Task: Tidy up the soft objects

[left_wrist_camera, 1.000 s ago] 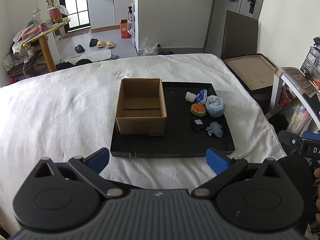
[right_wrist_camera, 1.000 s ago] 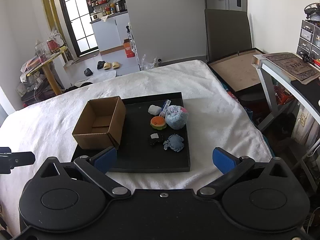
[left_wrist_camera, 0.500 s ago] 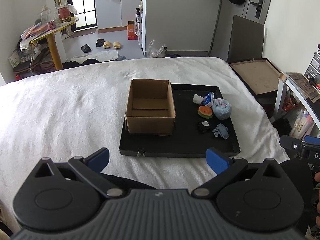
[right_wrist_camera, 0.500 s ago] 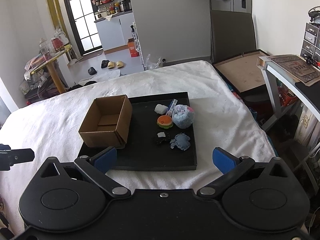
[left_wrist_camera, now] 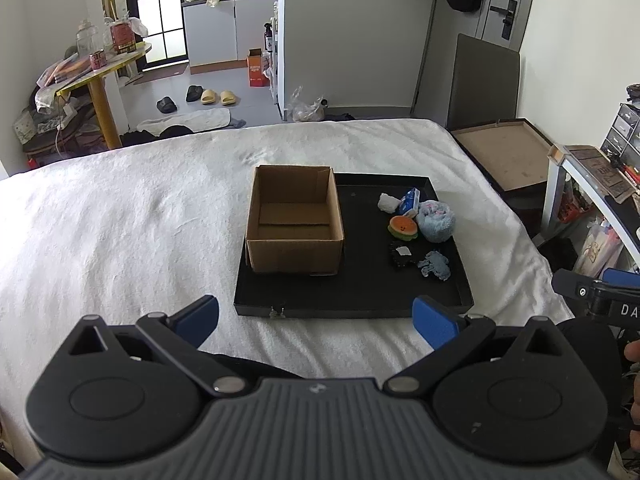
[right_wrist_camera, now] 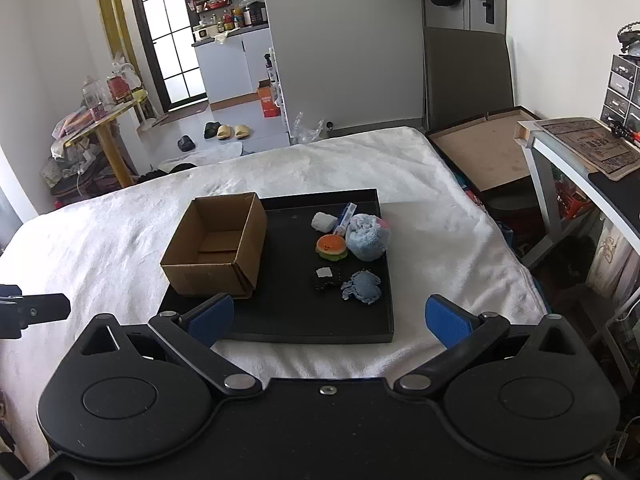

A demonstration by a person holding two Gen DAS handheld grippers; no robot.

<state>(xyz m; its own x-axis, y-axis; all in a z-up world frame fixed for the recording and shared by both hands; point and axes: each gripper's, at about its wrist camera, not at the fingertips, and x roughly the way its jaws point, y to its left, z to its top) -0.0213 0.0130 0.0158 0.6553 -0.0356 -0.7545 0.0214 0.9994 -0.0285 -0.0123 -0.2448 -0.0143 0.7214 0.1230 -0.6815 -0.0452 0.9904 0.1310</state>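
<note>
Nearest the lens, left gripper (left_wrist_camera: pixel 316 316): held over the near edge of the bed, blue pads spread wide, nothing between them.
Right gripper (right_wrist_camera: pixel 328 316): likewise held over the near edge, jaws parted wide and empty; its tip is also glimpsed at the right margin of the left wrist view.
Bed cover (left_wrist_camera: pixel 120 232): white and fluffy, and the tray is carried on it.
Black tray (left_wrist_camera: pixel 352 300): shallow and rectangular, laid flat just beyond both grippers; the box and all the soft things are held in it.
Cardboard box (left_wrist_camera: pixel 294 226): set upright on the tray's left half, top open, flaps folded down inside; only its bare cardboard floor is seen, nothing inside.
Blue-grey scrap (right_wrist_camera: pixel 362 287): crumpled, nearest of the soft things, on the tray's right side near the right wall.
Black item (right_wrist_camera: pixel 326 278): found just left of the scrap, a small white patch on top.
Burger plush (right_wrist_camera: pixel 331 247): orange and green, further back, touching the fluffy ball.
Fluffy blue ball (right_wrist_camera: pixel 367 237): pale blue with a pink spot, close to the right wall.
White lump (right_wrist_camera: pixel 324 222): seen behind the burger.
Blue-and-white packet (right_wrist_camera: pixel 347 214): tucked between lump and ball, nearest the far wall.
</note>
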